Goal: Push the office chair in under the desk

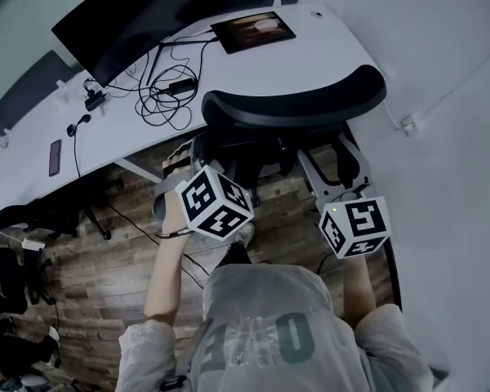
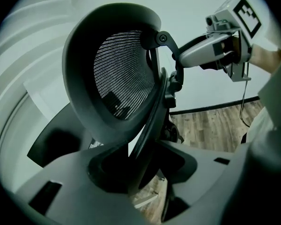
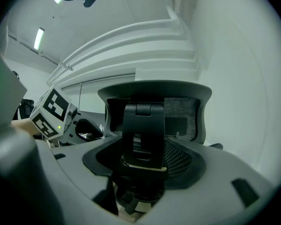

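The black office chair point(image 1: 294, 104) stands with its seat partly under the white desk point(image 1: 327, 47), its backrest towards me. In the head view my left gripper point(image 1: 216, 196) and right gripper point(image 1: 353, 223) both reach to the back of the chair, their jaws hidden under the marker cubes. The left gripper view has my left gripper point(image 2: 140, 172) shut on the edge of the mesh backrest's frame point(image 2: 150, 121). Seen from the right gripper view, my right gripper point(image 3: 140, 172) is shut on the black centre spine point(image 3: 143, 135) behind the backrest.
A dark monitor point(image 1: 131, 23), a tablet point(image 1: 253, 29), tangled cables point(image 1: 167, 96) and a phone point(image 1: 55, 157) lie on the desk. A pale wall point(image 1: 449, 121) runs close on the right. Other dark chairs point(image 1: 8, 276) stand at the left on the wood floor point(image 1: 106, 268).
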The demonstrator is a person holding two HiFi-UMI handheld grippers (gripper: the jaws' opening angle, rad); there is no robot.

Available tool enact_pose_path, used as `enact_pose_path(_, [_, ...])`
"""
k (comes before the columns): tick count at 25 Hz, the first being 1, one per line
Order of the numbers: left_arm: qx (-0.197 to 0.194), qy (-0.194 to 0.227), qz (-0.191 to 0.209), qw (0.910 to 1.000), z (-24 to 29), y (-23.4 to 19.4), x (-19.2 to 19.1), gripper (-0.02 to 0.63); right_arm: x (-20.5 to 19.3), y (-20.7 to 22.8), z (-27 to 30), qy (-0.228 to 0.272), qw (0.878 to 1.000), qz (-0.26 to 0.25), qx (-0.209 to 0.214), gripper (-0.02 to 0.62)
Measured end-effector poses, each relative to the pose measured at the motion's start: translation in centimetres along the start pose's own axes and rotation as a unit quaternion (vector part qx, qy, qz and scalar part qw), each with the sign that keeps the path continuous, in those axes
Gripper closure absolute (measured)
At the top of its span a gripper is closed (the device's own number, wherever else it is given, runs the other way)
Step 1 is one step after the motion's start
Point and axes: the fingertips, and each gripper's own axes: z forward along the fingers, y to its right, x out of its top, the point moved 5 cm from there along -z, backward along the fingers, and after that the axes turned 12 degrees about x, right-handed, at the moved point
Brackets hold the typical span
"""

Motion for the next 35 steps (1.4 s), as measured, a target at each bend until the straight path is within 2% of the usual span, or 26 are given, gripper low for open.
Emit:
enact_pose_path(18, [-0.01, 0.006, 0.008, 0.9999, 6.7, -5.4, 0.0, 0.42, 1.2, 2.7, 7.8, 0.003, 1.0, 0.0, -0.017, 0.314])
enact_pose_path(22, [-0.008, 0.022, 0.009, 0.9997, 6.9, -5.5, 0.1, 0.422, 1.2, 3.2, 8.2, 0.003, 1.0, 0.001, -0.029, 0.314])
enact_pose_path(31, [-0.013, 0.025, 0.008, 0.9996, 7.0, -5.4, 0.0, 0.422, 1.0, 3.0, 8.3, 0.008, 0.999, -0.009, -0.04, 0.313])
enact_pose_path(35, [-0.003, 0.035, 0.001, 0.9994, 6.9, -5.5, -0.1, 0.42, 1.1, 3.1, 8.5, -0.01, 0.999, -0.013, -0.032, 0.313])
